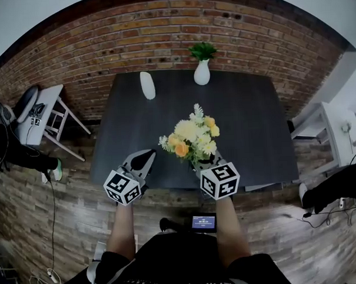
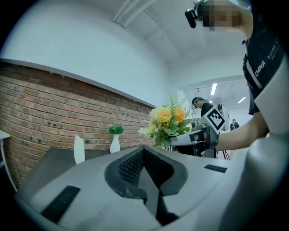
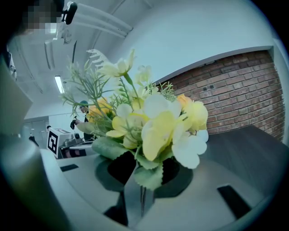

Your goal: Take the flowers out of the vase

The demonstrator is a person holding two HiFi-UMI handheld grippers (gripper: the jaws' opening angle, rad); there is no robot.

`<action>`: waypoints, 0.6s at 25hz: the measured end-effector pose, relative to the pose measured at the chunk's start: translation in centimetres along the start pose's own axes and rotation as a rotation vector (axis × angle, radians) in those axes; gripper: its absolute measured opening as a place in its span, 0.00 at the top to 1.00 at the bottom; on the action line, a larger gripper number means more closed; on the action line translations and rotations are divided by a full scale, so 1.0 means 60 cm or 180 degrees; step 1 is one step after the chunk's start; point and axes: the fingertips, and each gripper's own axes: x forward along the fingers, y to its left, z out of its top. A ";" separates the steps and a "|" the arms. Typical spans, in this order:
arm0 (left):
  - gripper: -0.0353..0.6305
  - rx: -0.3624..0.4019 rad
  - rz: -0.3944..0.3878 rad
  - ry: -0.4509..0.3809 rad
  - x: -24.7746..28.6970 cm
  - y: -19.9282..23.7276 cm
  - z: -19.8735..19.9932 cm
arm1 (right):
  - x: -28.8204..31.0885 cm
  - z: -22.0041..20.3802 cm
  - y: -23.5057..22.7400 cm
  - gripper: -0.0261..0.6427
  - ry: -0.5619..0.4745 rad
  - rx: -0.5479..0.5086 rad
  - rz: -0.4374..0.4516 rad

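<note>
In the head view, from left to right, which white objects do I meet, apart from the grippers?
White stool → empty white vase → white vase with a green plant → white side table.

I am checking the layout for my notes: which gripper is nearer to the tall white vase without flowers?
Left. The left gripper is at the near edge of the table, in line with the vase; the right gripper, shut on the bouquet, is farther to the right.
</note>
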 end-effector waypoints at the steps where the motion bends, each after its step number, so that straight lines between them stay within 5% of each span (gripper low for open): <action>1: 0.94 0.0017 0.0005 -0.0001 0.008 -0.007 0.004 | -0.002 0.003 -0.004 0.79 -0.0009 -0.0006 0.0025; 15: 0.94 0.0193 0.0054 0.0017 0.047 -0.048 0.041 | -0.016 0.042 -0.019 0.79 -0.0126 -0.0156 0.0267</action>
